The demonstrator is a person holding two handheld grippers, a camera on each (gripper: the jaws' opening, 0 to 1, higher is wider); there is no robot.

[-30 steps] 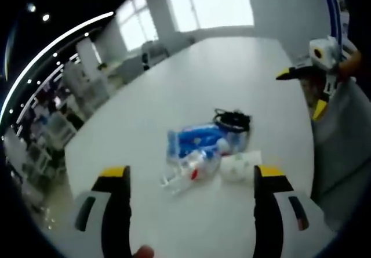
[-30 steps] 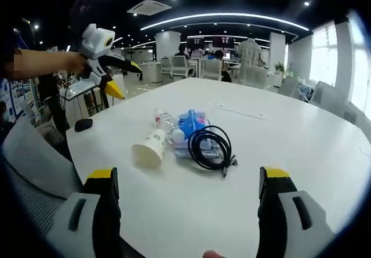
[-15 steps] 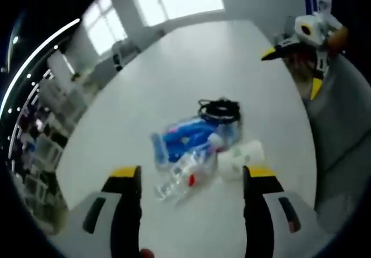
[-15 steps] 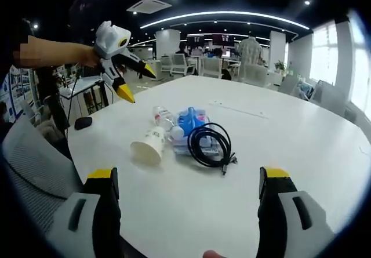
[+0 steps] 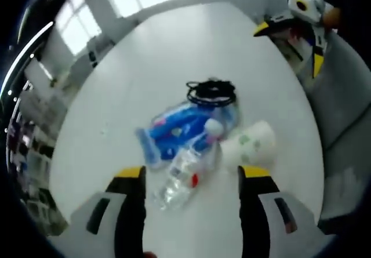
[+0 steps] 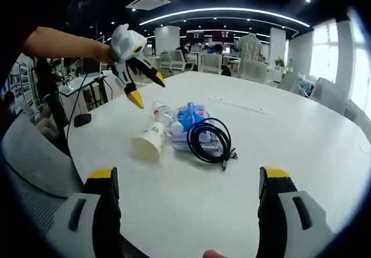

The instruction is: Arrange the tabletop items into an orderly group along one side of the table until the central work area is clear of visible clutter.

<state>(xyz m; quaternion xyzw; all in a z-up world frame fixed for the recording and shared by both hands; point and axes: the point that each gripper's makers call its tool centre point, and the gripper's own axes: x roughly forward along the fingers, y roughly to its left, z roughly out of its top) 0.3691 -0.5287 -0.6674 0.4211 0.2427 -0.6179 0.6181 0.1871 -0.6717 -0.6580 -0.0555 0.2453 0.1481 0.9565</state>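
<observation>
Smooth white round desk (image 6: pixel 301 136) carries small cluster near middle. Clear crinkled plastic bottle (image 5: pixel 184 174) lies on side, red mark on label, print unreadable. White paper cup (image 5: pixel 250 146) on side, greenish print, touching bottle's cap end. Blue glossy plastic pack (image 5: pixel 174 127) beside bottle; writing too blurred. Black cable (image 6: pixel 208 140), coiled, rests on pack's edge. Left hand-held gripper (image 5: pixel 190 180) released, jaws wide, above bottle, not touching. Right hand-held gripper (image 6: pixel 185 180) released, jaws wide, well short of cluster.
</observation>
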